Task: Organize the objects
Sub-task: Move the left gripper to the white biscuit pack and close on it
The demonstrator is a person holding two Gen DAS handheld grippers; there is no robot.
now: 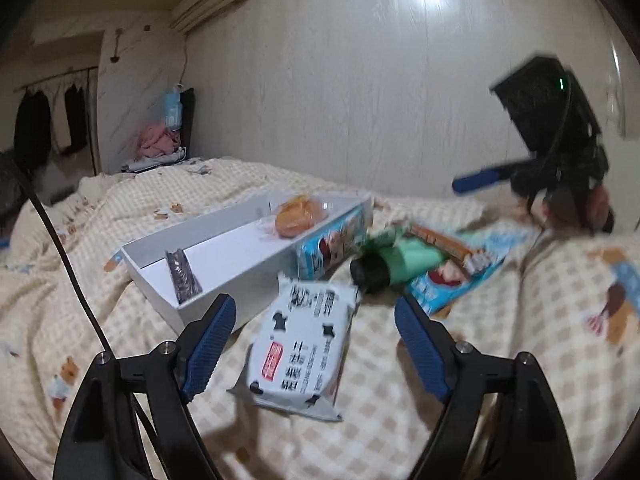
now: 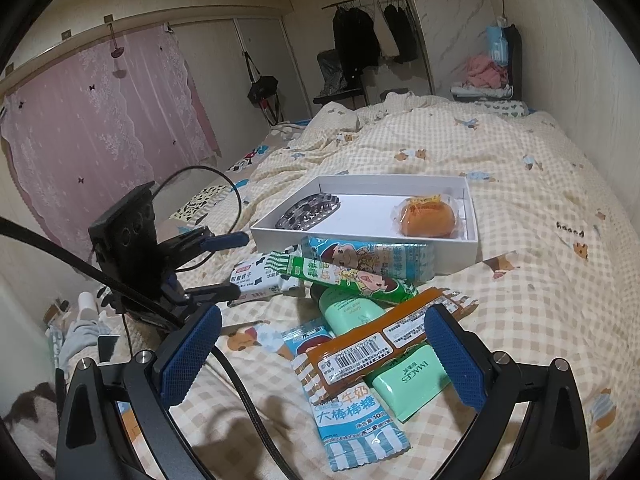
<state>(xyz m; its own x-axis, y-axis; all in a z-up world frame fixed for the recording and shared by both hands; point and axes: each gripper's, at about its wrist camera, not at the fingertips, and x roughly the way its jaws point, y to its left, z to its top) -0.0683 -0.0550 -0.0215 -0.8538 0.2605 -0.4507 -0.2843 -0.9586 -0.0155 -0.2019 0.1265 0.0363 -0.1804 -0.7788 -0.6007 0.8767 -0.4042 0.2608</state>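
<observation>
A white box point(image 1: 224, 280) point(image 2: 360, 240) lies on the bed with a wrapped orange bun point(image 1: 298, 216) point(image 2: 430, 218) and a dark silver packet point(image 1: 182, 280) point(image 2: 308, 210) inside. My left gripper point(image 1: 316, 344) is open, its jaws astride a white cow-print snack pack point(image 1: 304, 344) point(image 2: 260, 282) without touching it. My right gripper point(image 2: 320, 360) is open over a brown bar point(image 2: 384, 350), a green tube point(image 2: 380, 336) point(image 1: 396, 264) and a blue-white candy pack point(image 2: 352, 412). In the left wrist view the right gripper point(image 1: 476, 180) hovers at far right.
Green and blue cartoon snack packs point(image 2: 360, 276) lean on the box's near side. The checkered quilt point(image 2: 520, 208) covers the bed; a wall runs along its far side point(image 1: 360, 80). Clothes rack, pink curtain point(image 2: 100, 120) and floor clutter lie beyond the bed's edge.
</observation>
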